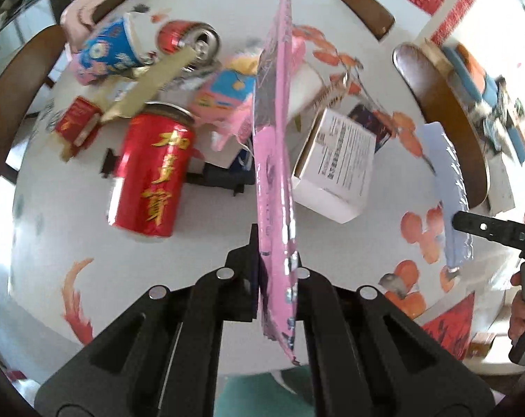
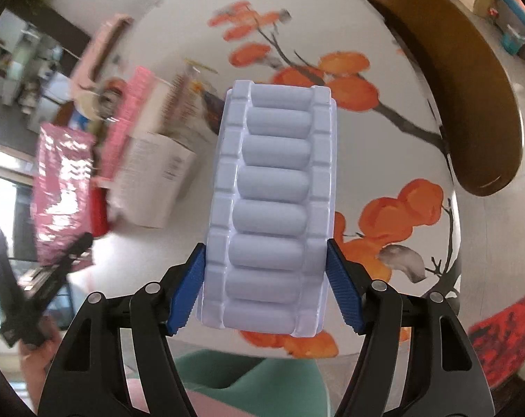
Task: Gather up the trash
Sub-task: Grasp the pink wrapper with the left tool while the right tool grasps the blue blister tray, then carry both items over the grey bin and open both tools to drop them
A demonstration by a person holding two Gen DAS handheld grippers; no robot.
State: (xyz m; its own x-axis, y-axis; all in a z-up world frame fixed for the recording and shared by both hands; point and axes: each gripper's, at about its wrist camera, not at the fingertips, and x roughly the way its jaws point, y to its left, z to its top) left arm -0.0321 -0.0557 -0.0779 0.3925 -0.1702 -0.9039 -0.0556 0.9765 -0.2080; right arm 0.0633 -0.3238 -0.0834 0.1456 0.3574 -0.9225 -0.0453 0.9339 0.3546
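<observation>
Over a round table printed with orange fruit, I hold trash in both grippers. My left gripper has its jaws pinched on a pink wrapper, which stands edge-on and upright between the fingers, clear of the tabletop. My right gripper has its blue pads pressed against the sides of a pale blue plastic tray moulded with a row of rounded cells; the tray juts forward above the table.

Beyond the wrapper lies the rest of the litter: a red can standing upright, a second can on its side behind it, a blue paper cup tipped over, a strip of cardboard, and a white box to the right. The right gripper and tray show at the left view's right edge.
</observation>
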